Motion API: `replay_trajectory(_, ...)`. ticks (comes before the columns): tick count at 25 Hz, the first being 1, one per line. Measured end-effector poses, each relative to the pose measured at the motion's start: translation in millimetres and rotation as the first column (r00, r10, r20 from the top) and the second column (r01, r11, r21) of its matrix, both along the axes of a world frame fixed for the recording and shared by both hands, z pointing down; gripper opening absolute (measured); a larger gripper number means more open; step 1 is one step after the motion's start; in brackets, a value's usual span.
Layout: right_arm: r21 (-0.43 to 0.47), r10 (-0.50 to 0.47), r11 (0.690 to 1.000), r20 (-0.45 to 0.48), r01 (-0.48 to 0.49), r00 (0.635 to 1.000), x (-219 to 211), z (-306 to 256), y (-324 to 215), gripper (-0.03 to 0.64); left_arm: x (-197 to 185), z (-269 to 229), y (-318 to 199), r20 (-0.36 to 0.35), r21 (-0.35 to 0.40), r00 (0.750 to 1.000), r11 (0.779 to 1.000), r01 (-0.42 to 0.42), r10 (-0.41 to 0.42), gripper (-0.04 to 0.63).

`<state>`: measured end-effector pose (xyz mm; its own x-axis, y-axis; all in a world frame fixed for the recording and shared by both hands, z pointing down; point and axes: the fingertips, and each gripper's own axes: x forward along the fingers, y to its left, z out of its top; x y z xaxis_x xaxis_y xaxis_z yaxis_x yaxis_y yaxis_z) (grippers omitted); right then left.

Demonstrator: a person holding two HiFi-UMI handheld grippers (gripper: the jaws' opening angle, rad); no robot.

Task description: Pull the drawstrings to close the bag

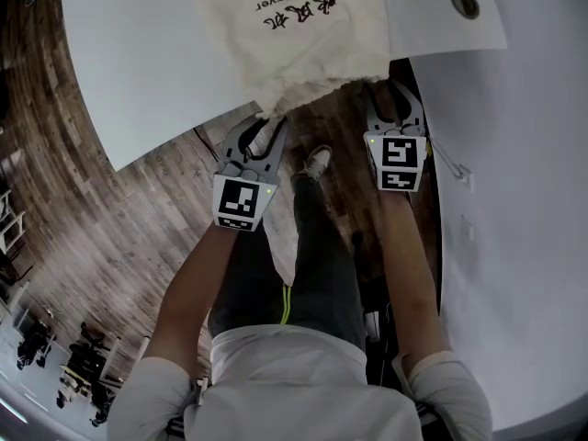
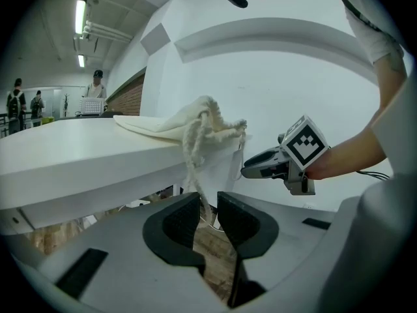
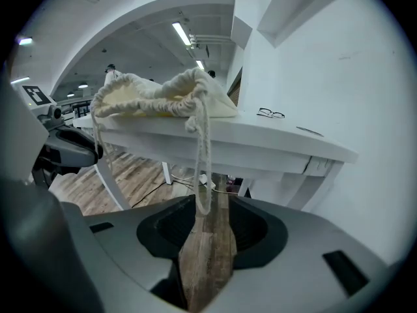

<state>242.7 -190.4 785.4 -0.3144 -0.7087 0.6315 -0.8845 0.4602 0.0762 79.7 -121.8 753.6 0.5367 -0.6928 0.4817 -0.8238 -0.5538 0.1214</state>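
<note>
Head view: bag [image 1: 294, 35] lies lengthwise, mouth toward person [image 1: 308, 375].

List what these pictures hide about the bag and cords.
Bag: far end cut off by the head view's top edge; contents hidden by its cloth.
Left cord: lower end hidden behind the left gripper, in its own view.
Small dark item: too small, right gripper view.

Your cream cloth bag [image 1: 294, 26] lies flat on the white table [image 1: 138, 62], gathered mouth at its edge. Both twisted drawstrings [image 3: 203, 168] hang down past that edge.
</note>
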Motion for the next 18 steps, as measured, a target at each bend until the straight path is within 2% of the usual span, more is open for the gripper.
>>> replay_trajectory(6,0.005,0.022,1.000,0.008,-0.022,1.000,3.3,12.6,-7.2,0.153,-1.2,4.5,-14.1,-0.049,0.026,0.999,0.999,0.025,-0.024,0.080)
replay_trajectory(11,0.009,0.019,1.000,0.030,-0.019,0.999,-8.1,23.6,-16.7,0.153,1.7,8.1,-18.8,-0.065,0.038,0.998,0.999,-0.001,0.004,0.080)
replay_trajectory(15,0.027,0.050,0.998,0.037,-0.051,0.998,-4.9,25.3,-21.4,0.153,7.5,-3.2,-22.5,-0.131,0.039,0.991,0.999,-0.009,0.015,0.080)
replay_trajectory(18,0.049,0.063,0.997,0.049,-0.066,0.997,-1.8,23.1,-25.9,0.152,11.6,-10.4,-21.9,-0.139,0.061,0.989,0.997,-0.046,0.054,0.080)
